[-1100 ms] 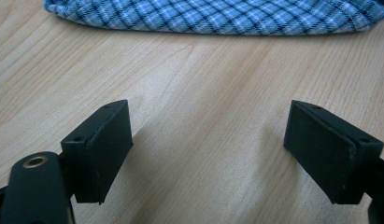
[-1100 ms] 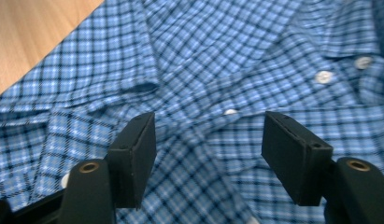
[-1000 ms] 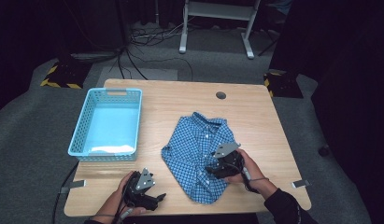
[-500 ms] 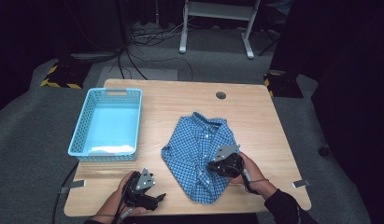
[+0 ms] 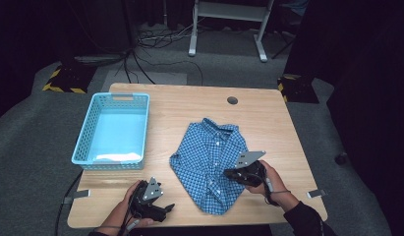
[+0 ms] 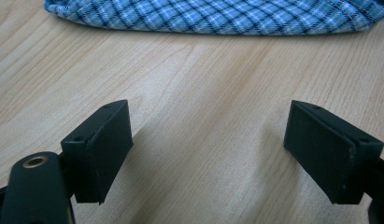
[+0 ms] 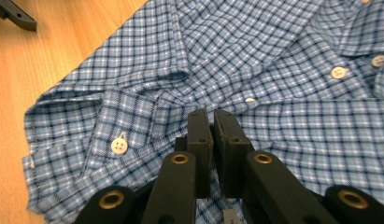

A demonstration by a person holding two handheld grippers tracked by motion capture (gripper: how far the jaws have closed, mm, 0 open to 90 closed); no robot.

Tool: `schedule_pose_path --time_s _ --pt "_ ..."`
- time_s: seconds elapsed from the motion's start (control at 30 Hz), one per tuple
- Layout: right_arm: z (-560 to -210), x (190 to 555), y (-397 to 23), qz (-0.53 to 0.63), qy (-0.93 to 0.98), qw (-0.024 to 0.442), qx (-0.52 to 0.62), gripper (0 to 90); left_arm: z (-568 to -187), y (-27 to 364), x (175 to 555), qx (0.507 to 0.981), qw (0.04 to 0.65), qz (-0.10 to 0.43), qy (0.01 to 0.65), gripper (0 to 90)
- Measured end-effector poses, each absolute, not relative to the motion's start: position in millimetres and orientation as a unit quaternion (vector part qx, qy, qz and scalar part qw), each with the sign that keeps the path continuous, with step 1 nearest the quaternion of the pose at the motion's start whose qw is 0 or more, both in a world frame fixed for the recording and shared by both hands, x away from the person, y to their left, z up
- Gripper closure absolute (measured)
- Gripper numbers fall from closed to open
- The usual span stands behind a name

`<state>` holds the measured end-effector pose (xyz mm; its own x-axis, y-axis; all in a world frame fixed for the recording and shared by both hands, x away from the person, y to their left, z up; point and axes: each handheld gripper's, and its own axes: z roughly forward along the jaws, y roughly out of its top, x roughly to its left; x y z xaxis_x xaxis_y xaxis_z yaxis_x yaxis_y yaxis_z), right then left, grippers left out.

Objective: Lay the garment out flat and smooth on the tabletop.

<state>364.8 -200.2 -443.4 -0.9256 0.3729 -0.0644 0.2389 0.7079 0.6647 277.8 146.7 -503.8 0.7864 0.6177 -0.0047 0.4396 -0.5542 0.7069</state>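
Pinching shirt (image 7: 255,60) | right gripper (image 7: 211,116) on its near half (jaws just closed)

Checked cotton shirt (image 5: 209,162) — matt wooden table (image 5: 189,105)

Shirt (image 6: 213,16) cut off by top edge; right claw (image 7: 212,116) tips hide pinched cloth

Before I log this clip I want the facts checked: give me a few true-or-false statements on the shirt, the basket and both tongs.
1. The blue checked shirt lies folded on the wooden table. True.
2. The shirt is inside the blue basket. False: it lies on the table to the basket's right.
3. The right tongs stand wide open. False: their jaws have just been closing and are pinched on shirt fabric.
4. The left tongs are open over bare wood. True.
5. The shirt is plain red. False: blue check.
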Motion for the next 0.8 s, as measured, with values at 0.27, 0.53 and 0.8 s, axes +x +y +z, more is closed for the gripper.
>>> schedule_pose_path --time_s 0.27,0.53,0.8 --pt "-435 359 -219 0.360 0.909 0.104 0.180 85.8 -504 147 278 0.873 0.362 0.123 0.303 15.2" --pt "-429 349 -241 0.371 0.903 0.108 0.187 86.1 -504 147 278 0.873 0.362 0.123 0.303 15.2" --pt "-430 338 -265 0.369 0.901 0.107 0.203 86.1 -504 147 278 0.873 0.362 0.123 0.303 15.2"
